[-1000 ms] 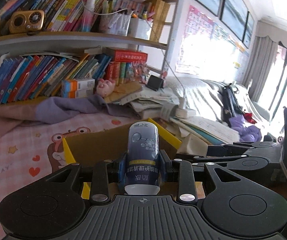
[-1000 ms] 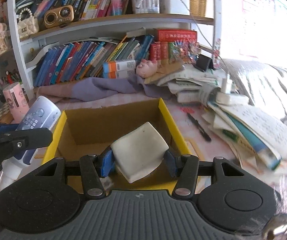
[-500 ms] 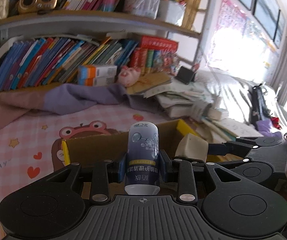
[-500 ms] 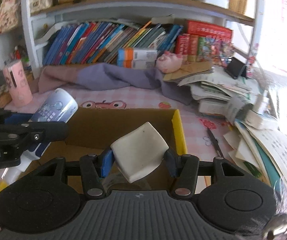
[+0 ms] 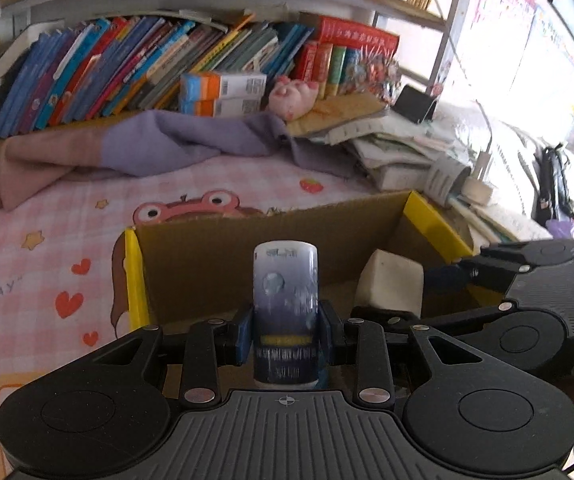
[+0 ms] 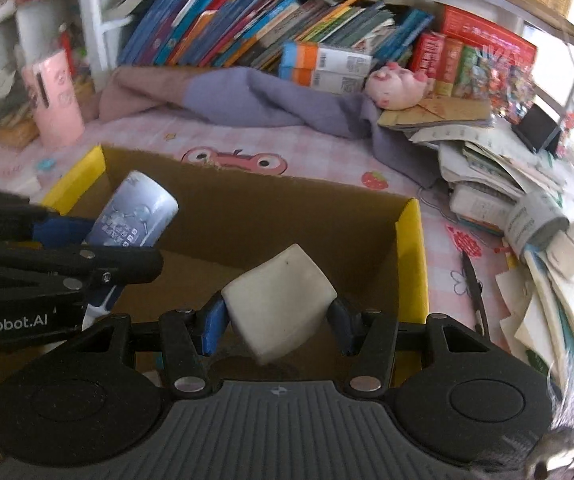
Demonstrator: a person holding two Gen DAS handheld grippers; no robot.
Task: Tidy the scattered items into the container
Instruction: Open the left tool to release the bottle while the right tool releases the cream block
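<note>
My left gripper [image 5: 286,334] is shut on a blue-and-white bottle [image 5: 286,304] and holds it inside the open cardboard box with yellow flaps [image 5: 215,252]. My right gripper [image 6: 277,322] is shut on a white block [image 6: 279,300] and holds it inside the same box [image 6: 409,256], to the right of the bottle. The bottle also shows in the right wrist view [image 6: 133,214], and the white block shows in the left wrist view [image 5: 391,282]. The box floor is mostly hidden by the grippers.
The box sits on a pink patterned mat [image 5: 67,216]. A purple cloth [image 5: 159,144] and a row of books [image 5: 127,68] lie behind. A paper pile [image 6: 507,184], a black pen [image 6: 473,288] and a pink cup [image 6: 53,100] are around the box.
Both grippers have moved forward and down, from above the near edge into the box, still holding the bottle and the white block.
</note>
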